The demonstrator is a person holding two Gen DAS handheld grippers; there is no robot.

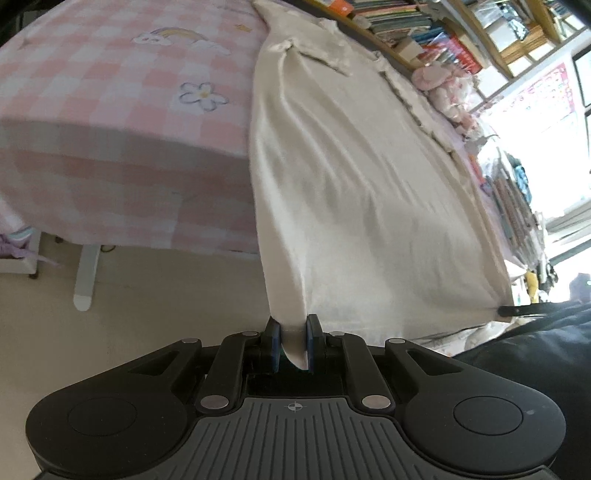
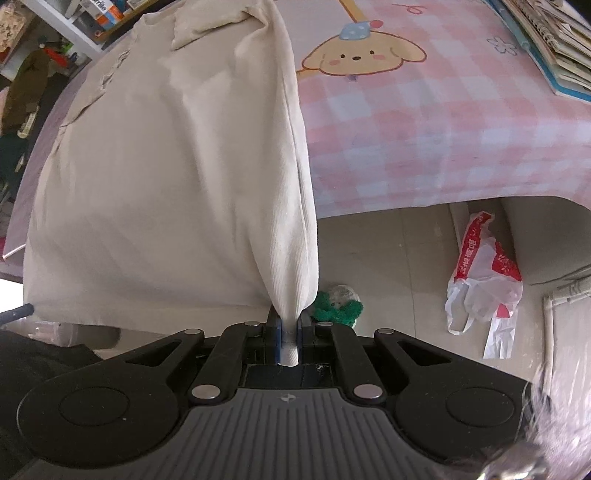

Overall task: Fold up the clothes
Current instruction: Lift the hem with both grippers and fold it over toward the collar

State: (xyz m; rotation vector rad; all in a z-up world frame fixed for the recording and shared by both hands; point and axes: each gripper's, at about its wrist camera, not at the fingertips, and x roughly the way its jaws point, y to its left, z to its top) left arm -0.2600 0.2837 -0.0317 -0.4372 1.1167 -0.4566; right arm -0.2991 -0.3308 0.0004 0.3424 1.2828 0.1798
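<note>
A cream-white garment (image 1: 354,177) stretches from the pink checked table cover toward me, its near hem hanging off the table's front edge. My left gripper (image 1: 292,341) is shut on the hem's left corner, the cloth bunched between its blue pads. In the right wrist view the same garment (image 2: 155,166) shows a collar at the far end. There my right gripper (image 2: 290,338) is shut on the hem's right corner, a ribbed fold of fabric pinched between its pads. The hem runs taut between the two grippers.
The table (image 1: 110,96) wears a pink checked cover (image 2: 424,129) with cartoon prints. Bookshelves (image 1: 424,33) stand behind it, and books (image 2: 554,44) lie at its right edge. On the floor are a red and white plastic bag (image 2: 484,280), a green plush toy (image 2: 340,302) and a white table leg (image 1: 85,277).
</note>
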